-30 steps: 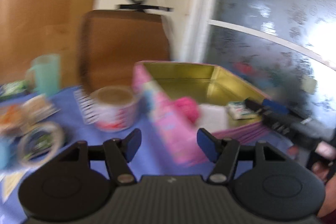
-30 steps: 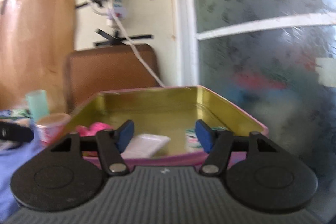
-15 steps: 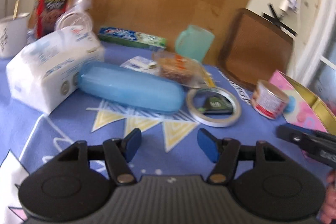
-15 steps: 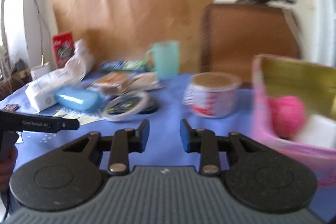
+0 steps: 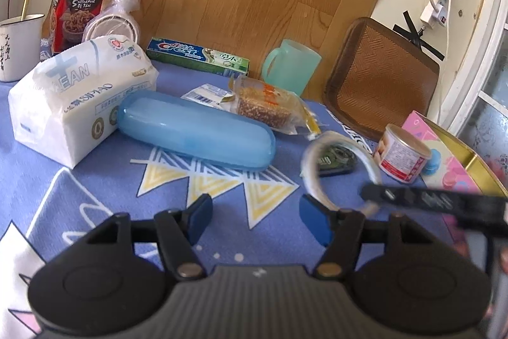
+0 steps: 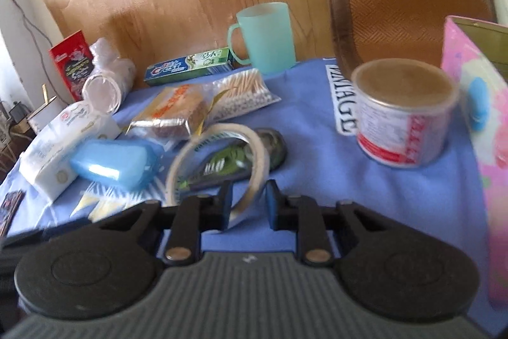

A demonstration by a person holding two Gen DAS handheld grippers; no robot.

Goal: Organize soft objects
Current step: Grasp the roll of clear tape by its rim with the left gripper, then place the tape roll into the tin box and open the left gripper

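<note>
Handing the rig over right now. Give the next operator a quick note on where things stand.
Left gripper: open, nothing between its jaws, over the blue tablecloth.
Right gripper: jaws closing around the near rim of the tape roll; a firm grip is not yet visible.
Things: the tissue pack and the bag of cotton swabs lie on the cloth. The pink tin stands at the right edge, beside the can.
Done: cannot tell, because the tin's contents are out of view.
Left: the soft items on the cloth still need sorting.
</note>
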